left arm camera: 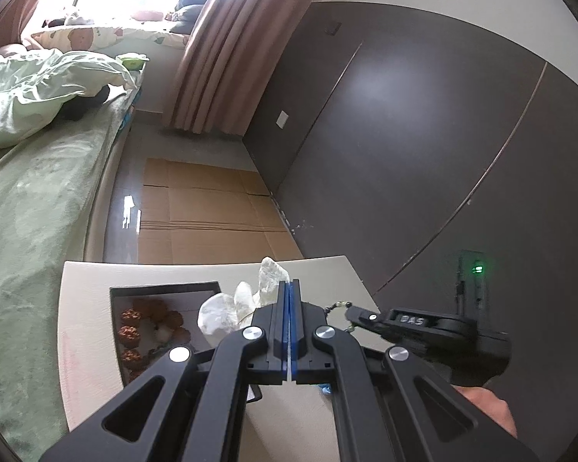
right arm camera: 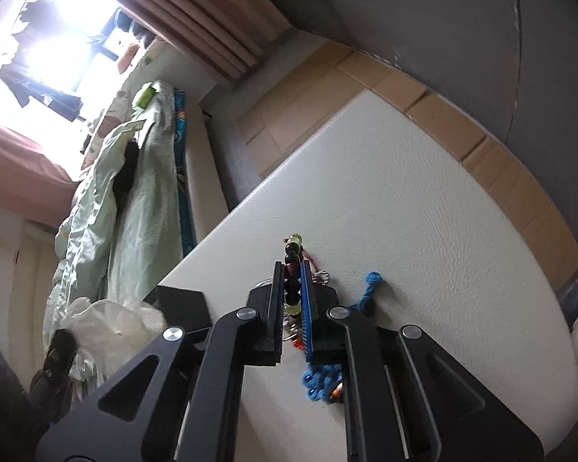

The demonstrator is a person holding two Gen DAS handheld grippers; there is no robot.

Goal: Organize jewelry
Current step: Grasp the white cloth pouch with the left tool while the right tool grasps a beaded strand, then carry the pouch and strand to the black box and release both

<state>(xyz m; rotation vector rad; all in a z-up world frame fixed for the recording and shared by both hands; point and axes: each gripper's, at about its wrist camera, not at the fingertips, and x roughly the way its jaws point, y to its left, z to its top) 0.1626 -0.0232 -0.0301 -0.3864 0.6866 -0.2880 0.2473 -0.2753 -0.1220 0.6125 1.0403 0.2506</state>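
My right gripper (right arm camera: 292,288) is clamped on a string of dark and green beads (right arm camera: 293,269), and my left gripper (left arm camera: 289,308) is closed on nothing I can see, with crumpled plastic (left arm camera: 227,308) just beside it. The dark tray (left arm camera: 162,288) at the table's (right arm camera: 404,211) left edge already holds 1 brown bead bracelet (left arm camera: 135,331). I judge the job barely started: blue cord jewelry (right arm camera: 370,288) and small metal pieces lie loose near the table's middle.

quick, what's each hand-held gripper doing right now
Left hand-held gripper: closed, pinching a clear plastic bag.
Right hand-held gripper: closed on a beaded bracelet.
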